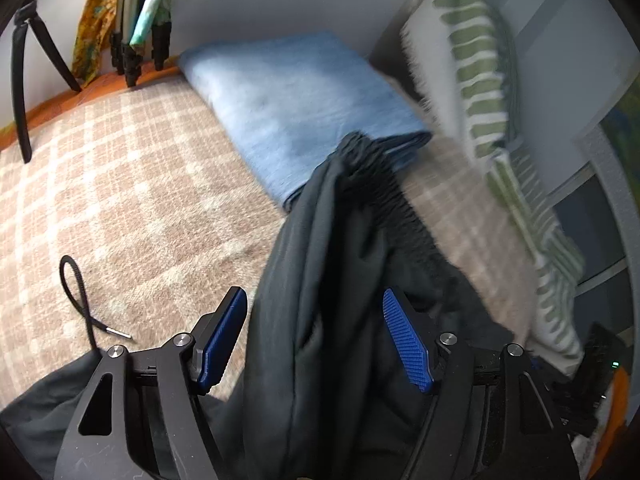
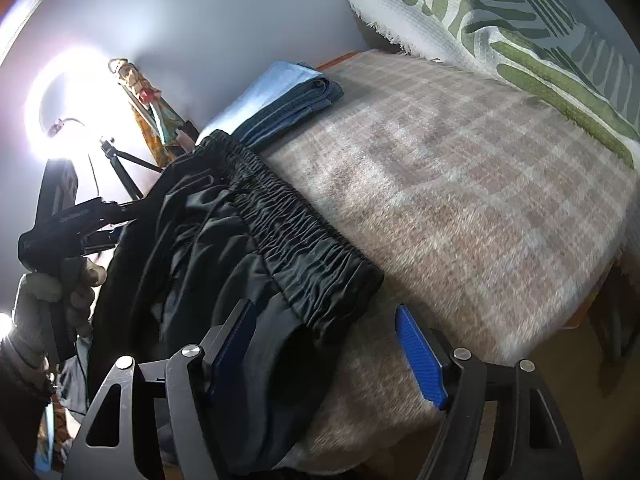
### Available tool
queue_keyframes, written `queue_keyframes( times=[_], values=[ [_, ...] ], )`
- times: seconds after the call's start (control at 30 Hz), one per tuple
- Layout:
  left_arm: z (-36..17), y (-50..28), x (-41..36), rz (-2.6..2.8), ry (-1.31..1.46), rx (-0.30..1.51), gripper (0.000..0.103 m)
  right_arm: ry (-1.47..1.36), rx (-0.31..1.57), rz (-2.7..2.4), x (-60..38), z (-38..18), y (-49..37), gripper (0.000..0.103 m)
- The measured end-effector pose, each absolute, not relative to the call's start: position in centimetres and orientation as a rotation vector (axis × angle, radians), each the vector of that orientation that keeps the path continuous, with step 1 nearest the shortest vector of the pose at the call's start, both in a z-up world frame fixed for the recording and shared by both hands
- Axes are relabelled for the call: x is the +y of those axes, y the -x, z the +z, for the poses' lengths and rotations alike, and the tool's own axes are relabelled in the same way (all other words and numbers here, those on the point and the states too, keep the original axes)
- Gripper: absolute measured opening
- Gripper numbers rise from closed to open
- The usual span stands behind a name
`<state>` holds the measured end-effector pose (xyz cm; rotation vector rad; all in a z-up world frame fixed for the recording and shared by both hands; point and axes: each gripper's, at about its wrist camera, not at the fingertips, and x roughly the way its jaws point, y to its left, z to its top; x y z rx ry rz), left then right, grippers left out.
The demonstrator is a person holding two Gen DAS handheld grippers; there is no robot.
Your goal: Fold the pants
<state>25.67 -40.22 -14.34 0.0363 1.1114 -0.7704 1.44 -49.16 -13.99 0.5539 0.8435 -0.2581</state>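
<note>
A: A bed (image 2: 480,200) under a plaid fleece blanket (image 1: 120,200) fills both views, with a green-patterned pillow (image 2: 540,40) along its far side and a folded blue towel (image 1: 300,100) against the wall. Where are the pants?

B: The dark pants (image 2: 240,248) lie bunched at the bed's near edge, part of the cloth spilling over the side. The elastic waistband (image 2: 304,240) runs in a gathered ridge on top of the blanket, one end just beside the towel.

A: How would they handle?

B: Judging by the sheen and the soft creases, they are light, limp and rather slick. They will sag and slide rather than hold a shape. The waistband is the thickest, firmest part, so its two ends look the best places to pinch.

A: And the hand-held grippers?

B: The left hand-held gripper (image 1: 316,336) has its blue pads spread, a fold of the pants hanging between them with clear space on both sides, so nothing is clamped. The right hand-held gripper (image 2: 328,352) is also released, jaws apart; one pad lies against the dark cloth, the other stands clear over the blanket.

A: Anything smaller?

B: A black drawstring (image 1: 80,300) with a metal tip loops loose on the blanket.
</note>
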Motion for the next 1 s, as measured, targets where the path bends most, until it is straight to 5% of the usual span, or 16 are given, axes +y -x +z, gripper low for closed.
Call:
queue_keyframes(
  times=[0.07,0.17,0.2,0.37,0.6,1.0],
  values=[
    [-14.8,-26.0,-40.2,-0.763,-0.016,1.113,0.061,-0.559,0.852,-0.266,-49.5,-14.4,-1.8,0.074],
    [-14.7,-26.0,-40.1,-0.819,0.011,1.072,0.014,-0.579,0.837,-0.263,-49.9,-14.4,-1.9,0.073],
    [-14.3,-25.8,-40.2,-0.849,0.005,1.046,0.007,-0.581,0.836,-0.264,-50.0,-14.4,-2.0,0.072],
    [-11.3,-22.7,-41.2,-0.992,-0.099,0.903,0.004,-0.585,0.85,-0.247,-50.0,-14.7,-2.4,0.049],
    [-9.5,-14.4,-42.6,-1.221,-0.242,0.827,0.004,-0.674,0.827,-0.224,-51.2,-14.9,-1.6,0.042],
    [-15.1,-6.7,-44.9,-1.351,-0.489,0.909,0.004,-0.855,0.75,-0.157,-52.7,-15.7,0.3,0.038]
  ],
)
